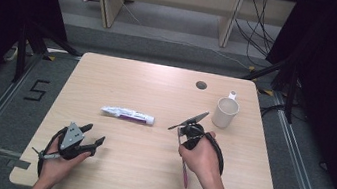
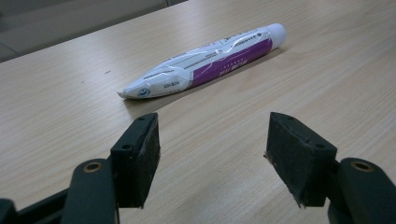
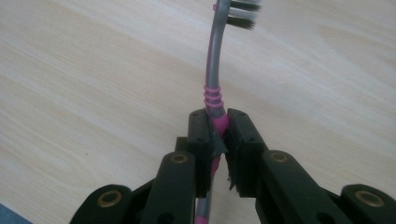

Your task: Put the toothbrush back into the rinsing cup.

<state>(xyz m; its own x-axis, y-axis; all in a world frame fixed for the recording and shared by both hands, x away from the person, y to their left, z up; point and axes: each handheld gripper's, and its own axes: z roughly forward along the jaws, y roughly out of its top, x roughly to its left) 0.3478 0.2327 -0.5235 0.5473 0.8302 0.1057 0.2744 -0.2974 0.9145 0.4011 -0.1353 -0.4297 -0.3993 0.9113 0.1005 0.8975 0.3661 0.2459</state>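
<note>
Nearest the lens in the high view are the person's two forearms, coming up from the bottom edge onto the pale wooden desk (image 1: 156, 93). At the left, the left gripper (image 1: 95, 134) rests low on the desk with its fingers apart and nothing between them. Right of centre, the right gripper (image 1: 184, 128) has its fingers clamped on a pink and grey toothbrush (image 1: 184, 170), whose handle trails back past the hand toward the near edge. A white and purple toothpaste tube (image 1: 127, 114) lies flat between the two grippers, a little farther back, clear of both. A cream mug (image 1: 225, 112) stands upright toward the far right, near the right gripper but apart from it, and a round cable hole (image 1: 201, 85) sits in the desk behind it. Beyond the desk, a "5" (image 1: 36, 90) is marked on the floor at the left.

From the left gripper view, the black fingers (image 2: 140, 158) stand wide apart over bare wood, with the toothpaste tube (image 2: 205, 60) lying ahead of them, cap end to the right. Its printing is too small to read.

From the right gripper view, the fingers (image 3: 201, 149) press together on the toothbrush (image 3: 213, 84) at the pink part of its neck; the bristled head points away, above the desk.
</note>
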